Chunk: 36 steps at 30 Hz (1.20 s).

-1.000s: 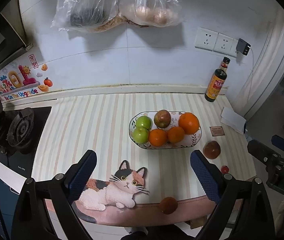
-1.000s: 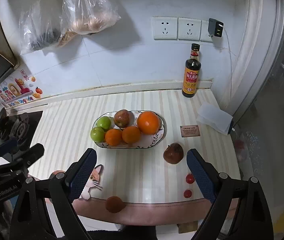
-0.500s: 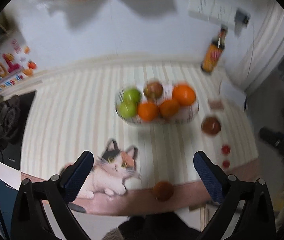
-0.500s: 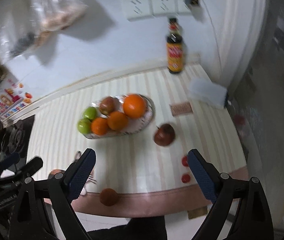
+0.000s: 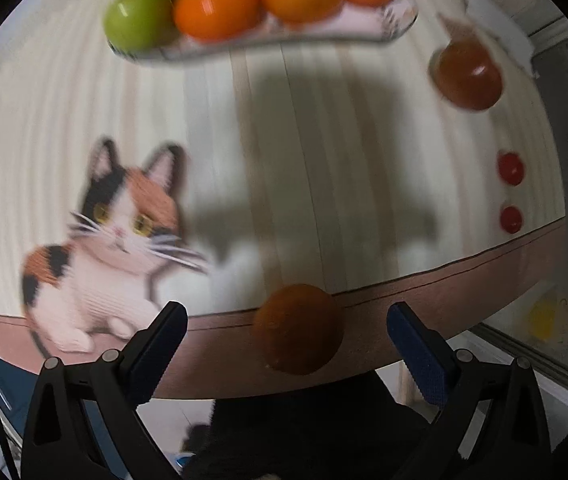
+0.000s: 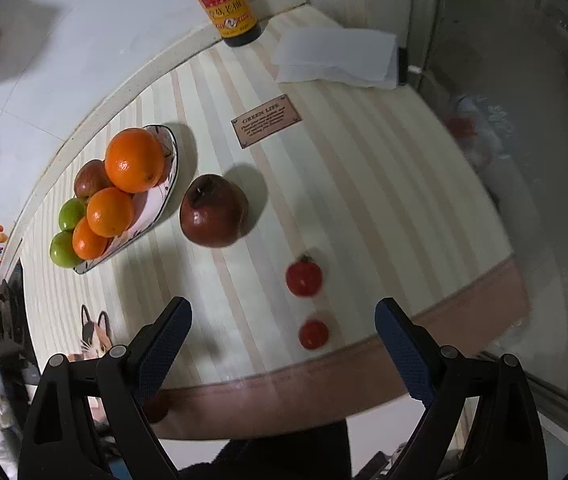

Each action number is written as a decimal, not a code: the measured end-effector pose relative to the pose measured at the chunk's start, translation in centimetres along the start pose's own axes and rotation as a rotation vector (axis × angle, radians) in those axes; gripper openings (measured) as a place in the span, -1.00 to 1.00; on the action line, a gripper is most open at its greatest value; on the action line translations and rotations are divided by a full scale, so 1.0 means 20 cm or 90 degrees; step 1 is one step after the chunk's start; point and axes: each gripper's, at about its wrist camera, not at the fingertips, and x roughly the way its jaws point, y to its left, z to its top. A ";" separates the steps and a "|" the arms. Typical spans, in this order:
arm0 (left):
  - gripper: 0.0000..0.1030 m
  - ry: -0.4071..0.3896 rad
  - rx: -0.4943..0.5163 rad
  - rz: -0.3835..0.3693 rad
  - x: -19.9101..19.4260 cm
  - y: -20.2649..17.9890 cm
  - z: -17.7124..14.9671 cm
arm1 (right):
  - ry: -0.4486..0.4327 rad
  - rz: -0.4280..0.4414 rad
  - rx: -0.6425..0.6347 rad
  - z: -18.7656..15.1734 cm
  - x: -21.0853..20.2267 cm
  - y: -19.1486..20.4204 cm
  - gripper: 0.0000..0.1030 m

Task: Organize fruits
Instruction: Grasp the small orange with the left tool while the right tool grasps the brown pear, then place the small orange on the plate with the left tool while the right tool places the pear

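An oval plate [image 6: 164,184] holds oranges [image 6: 134,165], green apples [image 6: 71,213] and a brownish fruit; it also shows blurred in the left wrist view [image 5: 396,20]. A dark red apple [image 6: 213,211] lies beside the plate, also in the left wrist view [image 5: 469,76]. Two cherry tomatoes [image 6: 304,278] [image 6: 313,334] lie near the front edge. A brown round fruit [image 5: 298,329] sits on the mat's front border. My left gripper [image 5: 286,340] is open, its fingers either side of that fruit. My right gripper [image 6: 282,334] is open and empty, just above the nearer tomato.
A soy sauce bottle [image 6: 226,4] stands at the back wall. A folded white cloth [image 6: 336,58] and a small brown label [image 6: 266,121] lie at the right. A cat picture [image 5: 120,232] is on the striped mat. The counter's front edge is close below both grippers.
Both grippers have dropped down and forward toward the counter. The left now straddles the brown fruit at the edge; the right has swung right toward the cherry tomatoes. Both stay open.
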 end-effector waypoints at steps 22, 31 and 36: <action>0.00 -0.037 -0.100 -0.028 -0.02 0.19 0.15 | 0.122 0.046 -0.094 0.40 0.58 0.37 0.31; 0.00 -0.029 -0.128 -0.034 -0.02 0.30 0.16 | 0.198 0.058 -0.242 0.05 0.60 0.60 0.33; 0.00 -0.023 -0.129 -0.034 0.00 0.31 0.19 | 0.194 0.064 -0.224 0.03 0.62 0.59 0.33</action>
